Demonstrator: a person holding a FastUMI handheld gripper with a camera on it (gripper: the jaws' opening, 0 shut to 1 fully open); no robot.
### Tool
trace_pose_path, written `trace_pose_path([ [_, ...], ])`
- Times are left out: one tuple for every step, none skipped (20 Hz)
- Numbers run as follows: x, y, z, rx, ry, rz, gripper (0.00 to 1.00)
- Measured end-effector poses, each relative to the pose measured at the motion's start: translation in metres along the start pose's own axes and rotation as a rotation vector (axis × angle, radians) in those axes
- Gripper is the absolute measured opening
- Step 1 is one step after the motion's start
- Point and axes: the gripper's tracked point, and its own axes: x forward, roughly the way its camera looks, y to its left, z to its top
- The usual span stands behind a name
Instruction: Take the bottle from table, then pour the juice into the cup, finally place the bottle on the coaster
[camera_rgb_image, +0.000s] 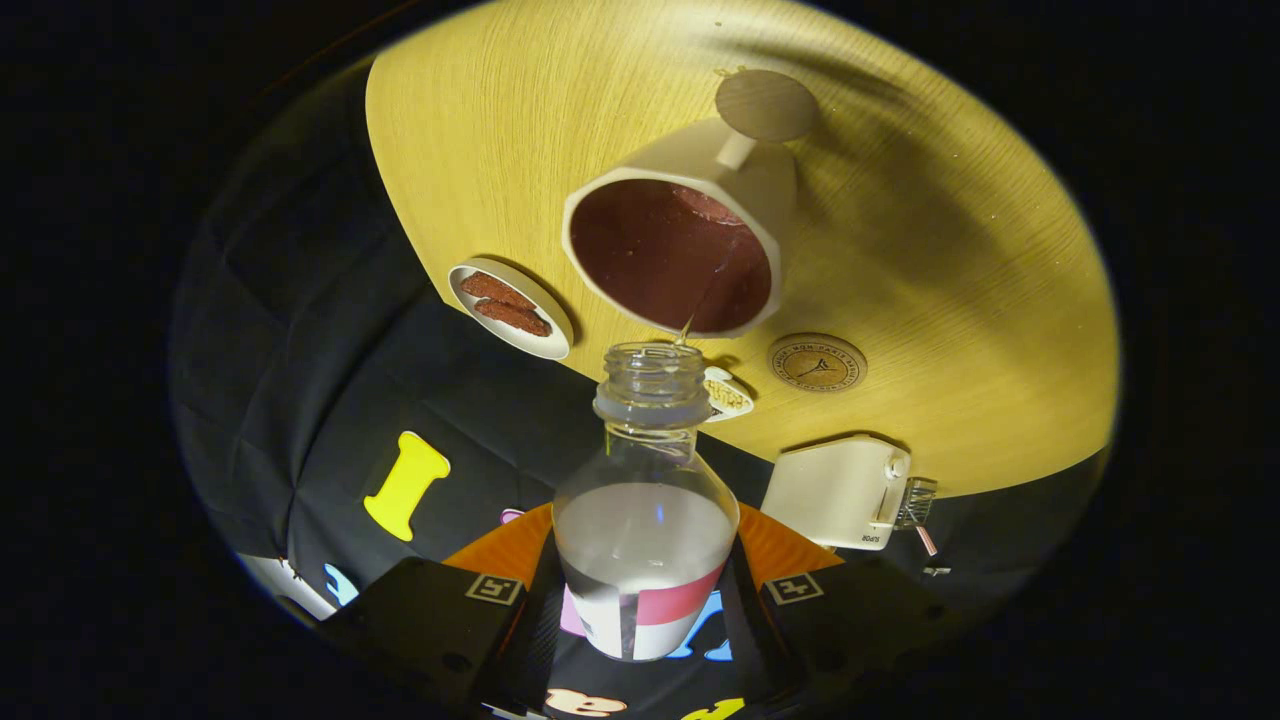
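My gripper (645, 610) is shut on a clear plastic bottle (645, 520), uncapped, with a red and white label and pale liquid inside. The whole view is rolled over, so the bottle is tipped far toward the cup. Its open mouth (652, 358) sits just at the rim of the white cup (672, 255), which has a dark reddish inside. A thin stream runs from the mouth into the cup. A round wooden coaster (817, 362) with a dark stamp lies on the table right beside the cup and the bottle mouth.
The cup stands on a yellow wooden table (950, 250). A small white dish (510, 307) holding brown pieces sits beside the cup. A round wooden lid or disc (766, 104) lies beyond the cup. A white box-shaped appliance (840, 492) stands at the table edge, and a small white heart-shaped item (727, 394) lies near the bottle neck.
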Motion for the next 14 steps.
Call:
trace_pose_path([
  [0.0000, -0.0005, -0.0004, 0.002, 0.003, -0.002, 0.73],
  [-0.0001, -0.0014, -0.0007, 0.005, 0.005, -0.005, 0.73],
  [-0.0004, -0.0009, 0.0001, 0.006, 0.003, -0.003, 0.73],
  [0.0002, -0.0009, 0.0010, 0.003, -0.001, -0.001, 0.73],
  [-0.0006, -0.0013, 0.0009, 0.000, -0.002, -0.002, 0.73],
  [-0.0007, -0.0013, 0.0007, 0.001, -0.003, -0.002, 0.73],
  [-0.0003, -0.0015, 0.0001, 0.001, -0.004, -0.001, 0.73],
  [0.0004, -0.0024, 0.0006, 0.001, -0.006, 0.000, 0.73],
  [-0.0003, -0.0023, 0.0001, -0.002, -0.007, 0.000, 0.73],
  [-0.0008, -0.0028, -0.0001, -0.006, -0.008, -0.001, 0.73],
  [-0.0008, -0.0035, -0.0004, -0.010, -0.009, -0.001, 0.73],
  [-0.0013, -0.0039, -0.0013, -0.013, -0.009, -0.001, 0.73],
  [-0.0014, -0.0049, -0.0023, -0.016, -0.008, -0.001, 0.73],
  [-0.0017, -0.0058, -0.0033, -0.018, -0.009, -0.003, 0.73],
])
